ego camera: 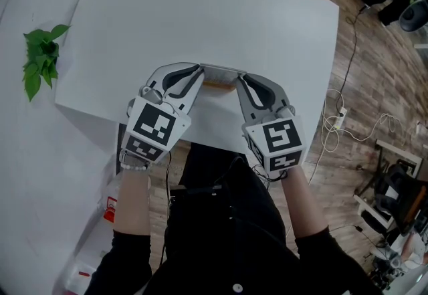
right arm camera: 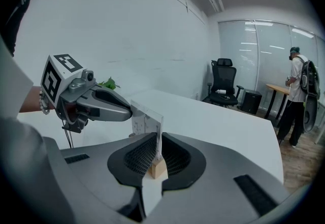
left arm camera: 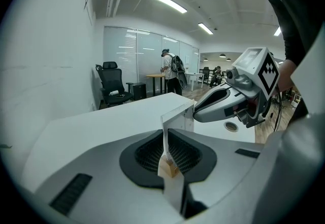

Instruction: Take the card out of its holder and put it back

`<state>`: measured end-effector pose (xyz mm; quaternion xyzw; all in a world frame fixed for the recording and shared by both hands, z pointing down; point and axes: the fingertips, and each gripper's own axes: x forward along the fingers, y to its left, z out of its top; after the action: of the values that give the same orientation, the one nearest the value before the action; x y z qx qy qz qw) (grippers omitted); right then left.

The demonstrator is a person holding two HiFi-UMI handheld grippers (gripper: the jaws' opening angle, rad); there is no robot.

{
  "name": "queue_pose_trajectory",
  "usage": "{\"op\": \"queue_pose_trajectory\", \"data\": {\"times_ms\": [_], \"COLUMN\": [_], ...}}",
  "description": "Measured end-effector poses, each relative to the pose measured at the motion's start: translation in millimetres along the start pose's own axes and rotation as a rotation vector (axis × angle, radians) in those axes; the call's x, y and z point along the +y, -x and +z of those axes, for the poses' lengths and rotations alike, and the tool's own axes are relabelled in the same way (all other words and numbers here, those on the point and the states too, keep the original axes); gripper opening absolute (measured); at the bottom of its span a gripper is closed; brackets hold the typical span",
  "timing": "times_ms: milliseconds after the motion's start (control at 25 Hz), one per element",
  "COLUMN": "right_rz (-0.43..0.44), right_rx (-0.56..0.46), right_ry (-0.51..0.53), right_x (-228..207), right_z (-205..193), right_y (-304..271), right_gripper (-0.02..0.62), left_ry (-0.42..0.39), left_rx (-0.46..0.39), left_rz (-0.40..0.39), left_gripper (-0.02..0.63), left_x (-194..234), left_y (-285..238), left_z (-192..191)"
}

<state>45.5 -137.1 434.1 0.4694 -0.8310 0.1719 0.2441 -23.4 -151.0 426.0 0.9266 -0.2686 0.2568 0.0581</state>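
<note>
1. My left tongs (ego camera: pixel 199 75) are pinching one end of the wooden holder (right arm camera: pixel 156 168), and my right tongs (ego camera: pixel 239 79) are pinching the other end.
2. The card (right arm camera: pixel 146 119) stands upright in it, spanning from one pair of tongs to the other.
3. I can't read the card's print because it is too small.

Card and holder mostly covered at centre frame

In the head view the left gripper (ego camera: pixel 196 77) and right gripper (ego camera: pixel 241 83) cover both ends of the card (ego camera: pixel 221 73) and wooden holder (ego camera: pixel 217 85). The card's print is too small to read, and the table (ego camera: pixel 200 13) is cut off at the top.
</note>
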Motion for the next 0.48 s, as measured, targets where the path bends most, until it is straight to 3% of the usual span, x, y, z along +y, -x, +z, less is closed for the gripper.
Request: {"op": "queue_pose_trajectory", "data": {"times_ms": [480], "right_rz": [-0.022], "right_rx": [0.0], "right_ry": [0.005], "right_x": [-2.2], "right_z": [-5.8], "right_y": [-6.3], "right_gripper": [0.063], "left_ry": [0.046], "left_rx": [-0.011], "left_rz": [0.023], "left_gripper": [0.041], "left_x": [3.2], "left_y": [-5.0], "left_z": [-7.8]}}
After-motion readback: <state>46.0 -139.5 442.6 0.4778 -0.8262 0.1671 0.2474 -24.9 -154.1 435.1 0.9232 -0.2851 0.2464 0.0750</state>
